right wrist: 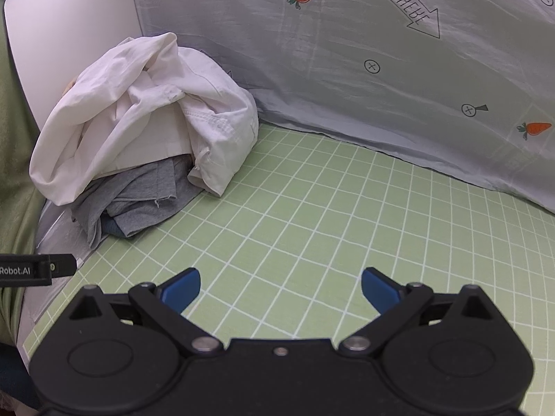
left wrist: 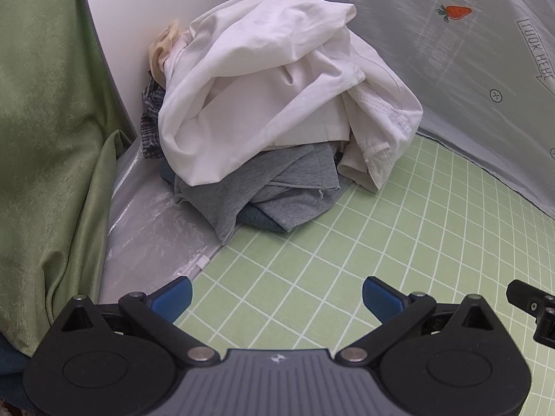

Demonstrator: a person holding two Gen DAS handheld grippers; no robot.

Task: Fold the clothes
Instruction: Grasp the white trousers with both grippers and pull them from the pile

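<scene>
Ahead of the left hand-held gripper (left wrist: 276, 294), a pile of clothes (left wrist: 277, 118) fills the upper middle of the left wrist view, well apart from the blue fingertips (left wrist: 173, 294). A white garment (left wrist: 263, 79) drapes over the top, a grey garment (left wrist: 274, 190) lies under it, and a plaid piece (left wrist: 151, 118) and a beige piece (left wrist: 163, 48) peek out at the pile's left edge. The pile sits at the left end of a green checked desk (left wrist: 381, 242), partly on clear plastic sheeting (left wrist: 152, 228), with a green curtain (left wrist: 45, 138) at the far left.

This left hand-held gripper has its jaws spread wide, holding and touching nothing.

From the right wrist view, the same pile of clothes (right wrist: 145, 121) lies in the upper left, well apart from the right hand-held gripper (right wrist: 280, 286), whose jaws are likewise spread wide and empty above the desk (right wrist: 329, 215).

At the left edge of that view, a black part reads "Robot.AI". The grey backdrop cloth (right wrist: 347, 69) behind the desk carries carrot prints and an arrow with mirrored lettering that seems to read "LOOK HERE".
</scene>
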